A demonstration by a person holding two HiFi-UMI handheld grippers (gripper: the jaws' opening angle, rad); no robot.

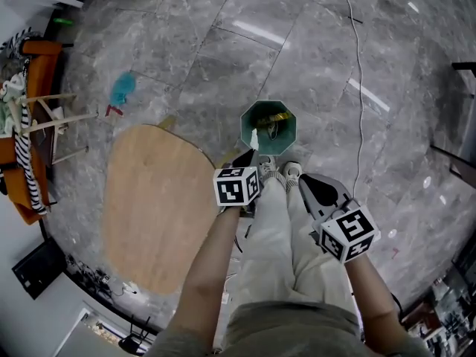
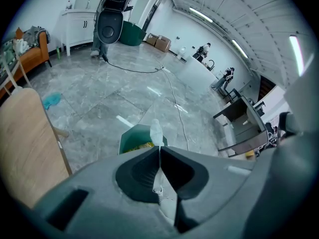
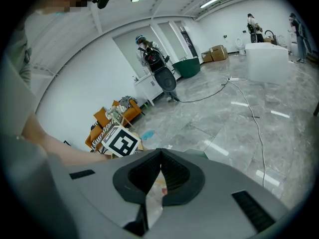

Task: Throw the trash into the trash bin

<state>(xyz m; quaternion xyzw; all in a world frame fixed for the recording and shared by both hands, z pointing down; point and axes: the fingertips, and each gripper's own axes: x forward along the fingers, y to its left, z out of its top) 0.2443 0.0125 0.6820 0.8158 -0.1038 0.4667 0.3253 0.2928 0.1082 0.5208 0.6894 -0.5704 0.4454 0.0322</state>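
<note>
White trash pokes out of the left tool, which is clenched on it at the near rim of the green trash bin on the floor. The left gripper view shows the trash pinched between the jaws. Only the right gripper view shows the right tool with its jaw tips pressed together.

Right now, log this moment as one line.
left gripper: jaws shut on white scrap | scrap: near green bin | right gripper: jaws shut
</note>
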